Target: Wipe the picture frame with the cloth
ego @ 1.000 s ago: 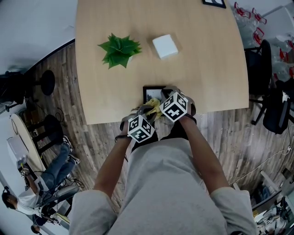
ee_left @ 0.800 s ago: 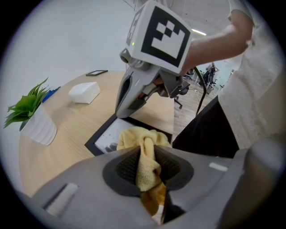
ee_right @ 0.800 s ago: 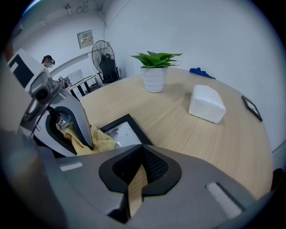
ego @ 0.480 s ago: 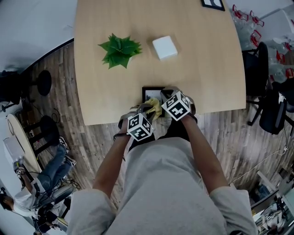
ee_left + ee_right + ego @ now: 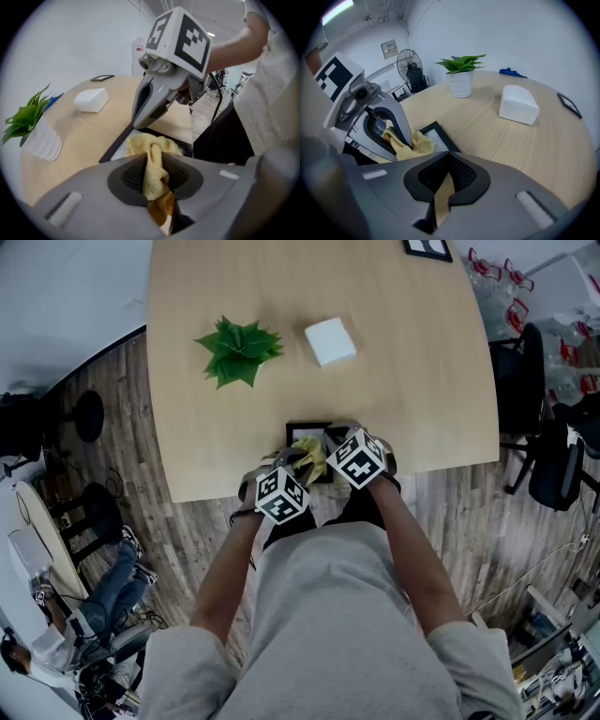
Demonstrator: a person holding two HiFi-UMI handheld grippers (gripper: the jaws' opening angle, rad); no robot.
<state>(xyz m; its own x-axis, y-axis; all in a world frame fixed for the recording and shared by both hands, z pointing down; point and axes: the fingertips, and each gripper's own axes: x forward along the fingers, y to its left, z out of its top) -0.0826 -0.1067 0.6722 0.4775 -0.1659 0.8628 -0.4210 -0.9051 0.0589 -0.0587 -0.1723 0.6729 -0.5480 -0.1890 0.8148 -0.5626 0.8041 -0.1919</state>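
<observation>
At the counter's (image 5: 422, 381) near edge the frame (image 5: 302, 430) lies flat. The cloth (image 5: 309, 456), clamped in the left tongs (image 5: 157, 176), has slid further over its glass than a moment ago, so wiping looks under way. The right tongs (image 5: 449, 176), pressed together, rest on the frame's rim.

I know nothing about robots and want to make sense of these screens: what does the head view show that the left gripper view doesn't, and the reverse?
Only the head view: a seated person on the floor side at lower left, and a black stool. Only the left gripper view: the left hand-held gripper with its jaws pinched on the yellow cloth, seen close up. Both: the table, potted plant, white box and picture frame.
</observation>
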